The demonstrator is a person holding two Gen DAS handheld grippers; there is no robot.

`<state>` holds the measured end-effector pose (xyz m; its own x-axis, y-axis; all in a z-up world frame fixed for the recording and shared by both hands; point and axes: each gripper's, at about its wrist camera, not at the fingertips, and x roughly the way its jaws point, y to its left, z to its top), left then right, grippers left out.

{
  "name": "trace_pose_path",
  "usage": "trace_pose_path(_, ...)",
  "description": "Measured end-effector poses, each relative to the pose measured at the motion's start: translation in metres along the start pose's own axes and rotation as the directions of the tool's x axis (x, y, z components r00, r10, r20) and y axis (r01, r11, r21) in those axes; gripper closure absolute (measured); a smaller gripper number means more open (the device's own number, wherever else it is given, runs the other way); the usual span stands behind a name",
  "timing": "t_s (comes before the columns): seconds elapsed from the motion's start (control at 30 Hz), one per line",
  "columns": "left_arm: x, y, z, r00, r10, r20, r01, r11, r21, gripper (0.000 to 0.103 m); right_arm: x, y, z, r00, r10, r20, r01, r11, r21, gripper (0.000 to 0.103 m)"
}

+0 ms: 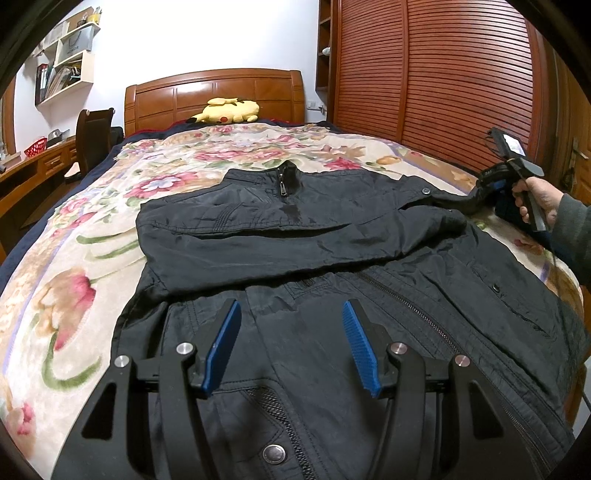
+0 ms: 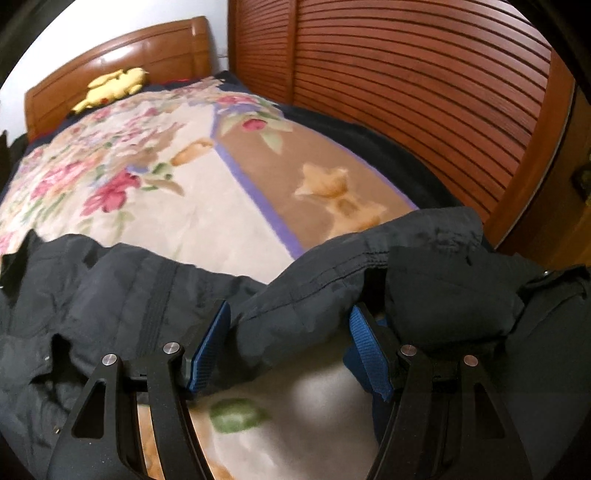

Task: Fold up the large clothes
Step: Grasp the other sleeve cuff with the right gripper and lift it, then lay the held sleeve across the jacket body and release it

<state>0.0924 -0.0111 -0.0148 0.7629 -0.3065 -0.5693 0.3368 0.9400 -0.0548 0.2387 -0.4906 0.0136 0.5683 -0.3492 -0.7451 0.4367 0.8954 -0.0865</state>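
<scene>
1. The black jacket (image 1: 295,236) lies spread on the floral blanket (image 1: 74,288), one sleeve already crossed over the chest.
2. The left gripper (image 1: 291,347) hangs over the hem, jaws apart and empty.
3. The right gripper (image 2: 288,343) has its jaws apart around the right sleeve (image 2: 332,288); a shallow bite could let it slip.

A wooden headboard (image 1: 214,96) meets a white wall (image 1: 207,33); slatted wardrobe doors (image 1: 436,74) flank the floral-blanketed bed (image 1: 74,236).

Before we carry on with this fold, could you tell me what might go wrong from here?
1. The right gripper is open around the sleeve; closing off-centre may catch only part of the bunched fabric.
2. The other sleeve, already folded across the jacket, might shift if the left gripper drags the body.
</scene>
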Motion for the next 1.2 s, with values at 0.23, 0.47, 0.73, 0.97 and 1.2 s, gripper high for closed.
trace_pose_path(0.23,-0.001,0.000,0.001,1.000,-0.001,0.001,0.001,1.000,-0.002,0.046,-0.038,0.037,0.007,0.984,0.048,0.173,-0.022,0.989,-0.149,0.094)
trace_pose_path(0.47,-0.006,0.001,0.001,1.000,0.002,0.015,-0.001,1.000,-0.007,0.046,-0.118,0.092,0.016,0.916,0.210,0.341,-0.115,0.954,-0.277,0.095)
trace_pose_path(0.73,-0.009,0.003,0.001,1.000,0.001,0.027,0.000,1.000,-0.019,0.046,-0.173,0.173,-0.020,0.807,0.479,0.345,-0.274,0.822,-0.499,0.095)
trace_pose_path(0.97,-0.011,0.005,0.001,1.000,-0.002,0.028,0.002,1.000,-0.028,0.046,-0.167,0.224,-0.055,0.791,0.563,0.238,-0.347,0.734,-0.584,0.095)
trace_pose_path(1.2,-0.012,0.006,0.001,0.999,-0.002,0.032,0.003,1.000,-0.029,0.046,-0.153,0.249,-0.087,0.801,0.584,0.129,-0.404,0.688,-0.603,0.095)
